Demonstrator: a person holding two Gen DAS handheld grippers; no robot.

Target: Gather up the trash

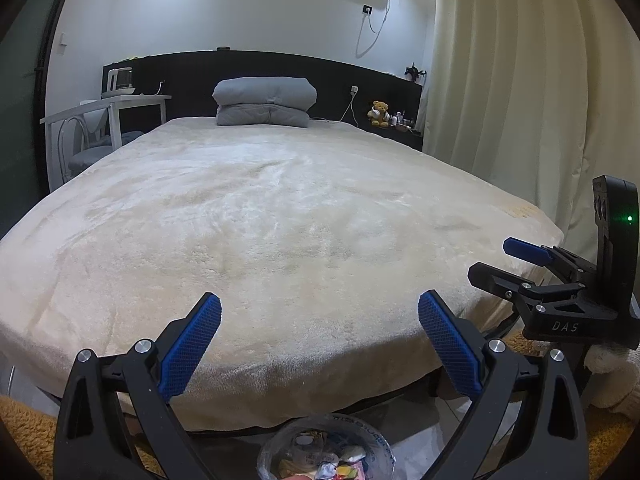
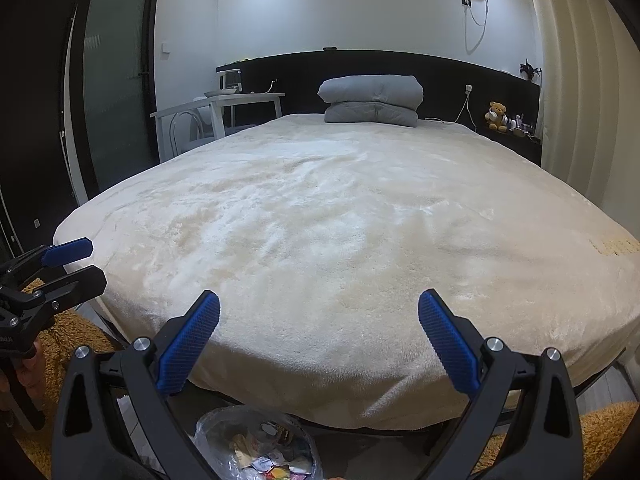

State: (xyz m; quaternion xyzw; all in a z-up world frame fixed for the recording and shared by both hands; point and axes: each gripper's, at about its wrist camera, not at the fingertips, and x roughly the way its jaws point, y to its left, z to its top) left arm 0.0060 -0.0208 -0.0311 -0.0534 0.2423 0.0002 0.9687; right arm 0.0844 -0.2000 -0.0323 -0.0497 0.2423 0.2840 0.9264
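Observation:
A bin lined with a clear bag (image 1: pixel 326 454) sits on the floor at the foot of the bed and holds several colourful wrappers; it also shows in the right wrist view (image 2: pixel 256 446). My left gripper (image 1: pixel 320 312) is open and empty above the bin, facing the bed. My right gripper (image 2: pixel 319 310) is open and empty too, just right of the bin. Each gripper shows in the other's view, the right one (image 1: pixel 496 258) and the left one (image 2: pixel 86 260). No trash shows on the cream bed cover (image 1: pixel 280 220).
A folded grey duvet (image 1: pixel 264 102) lies at the black headboard. A white desk (image 1: pixel 120 112) with a chair stands left of the bed. A teddy bear (image 1: pixel 379 112) sits on the right shelf. Curtains (image 1: pixel 520 80) hang at right. Orange rugs (image 2: pixel 60 340) flank the bin.

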